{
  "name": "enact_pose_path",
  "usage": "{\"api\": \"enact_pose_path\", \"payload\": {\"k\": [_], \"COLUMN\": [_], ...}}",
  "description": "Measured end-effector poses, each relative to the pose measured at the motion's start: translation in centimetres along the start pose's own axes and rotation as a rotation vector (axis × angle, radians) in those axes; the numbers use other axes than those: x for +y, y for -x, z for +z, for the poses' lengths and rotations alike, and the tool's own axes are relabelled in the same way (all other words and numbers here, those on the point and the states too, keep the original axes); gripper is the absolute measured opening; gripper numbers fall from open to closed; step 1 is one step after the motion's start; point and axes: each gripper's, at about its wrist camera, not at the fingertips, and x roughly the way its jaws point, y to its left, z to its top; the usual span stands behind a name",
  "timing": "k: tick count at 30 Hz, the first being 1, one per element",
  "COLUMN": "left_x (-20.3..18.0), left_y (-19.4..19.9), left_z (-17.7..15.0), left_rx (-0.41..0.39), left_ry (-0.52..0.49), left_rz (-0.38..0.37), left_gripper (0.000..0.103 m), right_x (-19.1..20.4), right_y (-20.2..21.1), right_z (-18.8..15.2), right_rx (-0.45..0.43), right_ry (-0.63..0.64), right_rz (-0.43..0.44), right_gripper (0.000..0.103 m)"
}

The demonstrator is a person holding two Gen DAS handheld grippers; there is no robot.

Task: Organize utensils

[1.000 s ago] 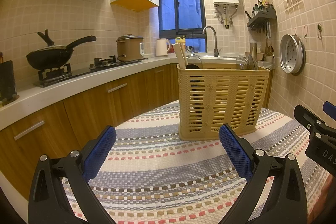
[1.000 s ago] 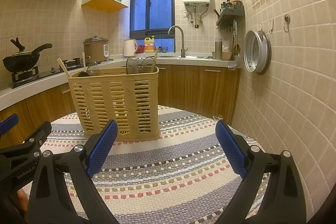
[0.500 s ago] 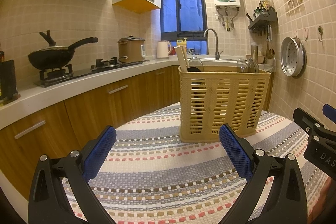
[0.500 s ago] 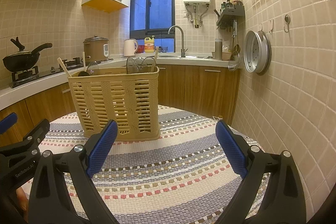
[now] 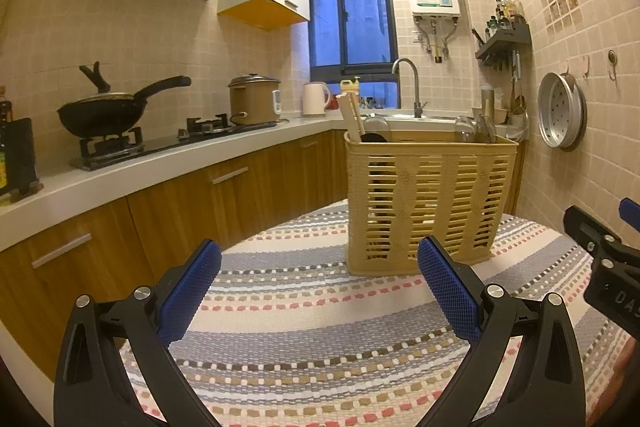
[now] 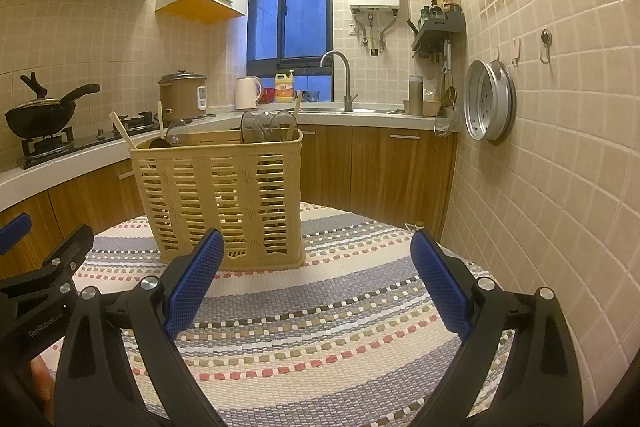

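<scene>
A tan slatted utensil basket [image 5: 428,203] [image 6: 224,199] stands upright on a round table with a striped woven cloth [image 5: 312,327] [image 6: 332,311]. Chopsticks [image 5: 352,117] [image 6: 122,131] and spoon bowls [image 5: 476,129] [image 6: 268,125] stick up above its rim. My left gripper [image 5: 320,291] is open and empty, a short way in front of the basket. My right gripper [image 6: 316,283] is also open and empty, to the right of the basket's front. Each gripper shows at the edge of the other's view.
A white counter [image 5: 160,159] runs along the left with a black pan [image 5: 104,111] on a gas hob, a rice cooker [image 5: 254,99] and a kettle [image 5: 316,99]. A sink with a tap [image 6: 340,79] is at the back. A metal steamer tray [image 6: 490,101] hangs on the right tiled wall.
The left gripper has drawn slightly back and up from the basket, which sits lower and smaller in its view. The right gripper has hardly moved. Both stay open.
</scene>
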Motion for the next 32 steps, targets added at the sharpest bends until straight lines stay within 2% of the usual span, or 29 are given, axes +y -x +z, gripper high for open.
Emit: {"api": "enact_pose_path", "payload": {"k": [10, 17, 22, 26, 32], "left_x": [0.6, 1.4, 1.6, 1.8, 2.4], "left_y": [1.0, 1.0, 0.6, 1.1, -0.1], "left_z": [0.3, 0.4, 0.4, 0.5, 0.4], "left_rx": [-0.06, -0.067, -0.056, -0.082, -0.018], "left_ry": [0.027, 0.068, 0.064, 0.071, 0.098], "left_rz": [-0.041, -0.081, -0.053, -0.048, -0.068], "left_gripper": [0.095, 0.095, 0.096, 0.096, 0.096], "right_x": [-0.2, -0.3, -0.4, -0.4, -0.6], "right_y": [0.8, 1.2, 1.3, 1.3, 1.0], "right_z": [0.2, 0.2, 0.2, 0.2, 0.2], "right_rx": [-0.045, -0.066, -0.065, -0.063, -0.053], "right_ry": [-0.004, 0.0, 0.003, 0.002, 0.001], "right_rz": [-0.01, -0.009, -0.011, -0.011, -0.012], "right_gripper": [0.092, 0.094, 0.094, 0.094, 0.094]}}
